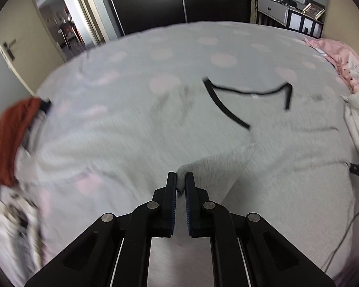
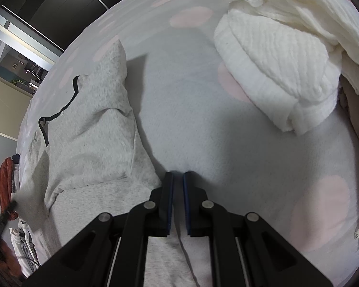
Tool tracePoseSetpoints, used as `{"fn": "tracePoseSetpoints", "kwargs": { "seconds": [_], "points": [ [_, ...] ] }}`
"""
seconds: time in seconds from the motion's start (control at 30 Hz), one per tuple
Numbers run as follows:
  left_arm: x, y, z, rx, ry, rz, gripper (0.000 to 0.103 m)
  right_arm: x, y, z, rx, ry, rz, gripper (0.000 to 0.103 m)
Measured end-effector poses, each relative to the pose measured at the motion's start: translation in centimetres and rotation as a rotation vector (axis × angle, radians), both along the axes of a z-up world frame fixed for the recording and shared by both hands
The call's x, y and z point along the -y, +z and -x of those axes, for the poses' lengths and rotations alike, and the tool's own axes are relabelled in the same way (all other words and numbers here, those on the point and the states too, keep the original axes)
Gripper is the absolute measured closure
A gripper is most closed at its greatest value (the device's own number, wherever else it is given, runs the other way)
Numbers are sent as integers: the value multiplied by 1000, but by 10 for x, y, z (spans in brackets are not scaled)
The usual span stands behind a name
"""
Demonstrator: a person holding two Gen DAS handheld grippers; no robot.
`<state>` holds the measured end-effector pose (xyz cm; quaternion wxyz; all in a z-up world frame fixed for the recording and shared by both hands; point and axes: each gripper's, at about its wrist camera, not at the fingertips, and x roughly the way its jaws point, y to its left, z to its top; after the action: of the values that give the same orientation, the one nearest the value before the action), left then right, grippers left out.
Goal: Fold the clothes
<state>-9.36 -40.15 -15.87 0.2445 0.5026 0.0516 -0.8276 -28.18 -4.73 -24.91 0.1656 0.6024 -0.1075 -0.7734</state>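
Your left gripper [image 1: 181,181] had its jaws nearly closed on a small pinch of the grey garment [image 1: 136,138], which lay spread across the middle of the bed [image 1: 136,47] with its black-trimmed neckline [image 1: 229,110] toward the far edge. That bite looked thin, only the tip of a fold between the pads, so a quick pull could have let it slip out and dropped the fold short. The left view was blurred, which suggests speed was a risk.

Your right gripper [image 2: 177,181] had its jaws narrow with nothing visible between them, at the garment's right edge. With that side unpinned, the whole piece could have dragged across the bed toward the white knit pile [image 2: 275,67] near the right edge, or toward the orange clothes [image 1: 9,138] at the left edge.
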Motion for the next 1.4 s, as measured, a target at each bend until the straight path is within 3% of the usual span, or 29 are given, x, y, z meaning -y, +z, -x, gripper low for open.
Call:
{"fn": "tracePoseSetpoints", "kwargs": {
  "seconds": [0.1,0.3,0.57,0.73,0.87,0.9,0.97,1.2,1.27,1.33,1.4],
  "points": [
    [20,8,7,32,5,51,95,0,-1,0,3,-1,5,94],
    [53,-30,39,151,45,144,95,3,-2,2,7,5,2,94],
    [79,-88,64,295,87,110,89,-15,0,4,32,5,33,94],
    [81,-78,64,287,98,142,82,-29,6,8,26,-30,122,93],
    [83,-59,60,256,117,146,81,-9,16,6,-27,33,164,92],
    [81,-55,59,246,117,143,81,-6,18,8,-52,64,160,92],
    [76,-50,54,231,105,133,81,-9,21,12,-104,121,140,77],
    [51,-51,34,265,37,156,81,20,21,-20,-180,210,68,76],
    [48,-54,27,277,35,148,81,35,17,-22,-177,218,53,79],
    [50,-56,20,286,40,144,81,29,13,-22,-173,206,46,93],
    [52,-57,15,293,46,143,81,23,12,-18,-148,176,81,97]
  ]
}}
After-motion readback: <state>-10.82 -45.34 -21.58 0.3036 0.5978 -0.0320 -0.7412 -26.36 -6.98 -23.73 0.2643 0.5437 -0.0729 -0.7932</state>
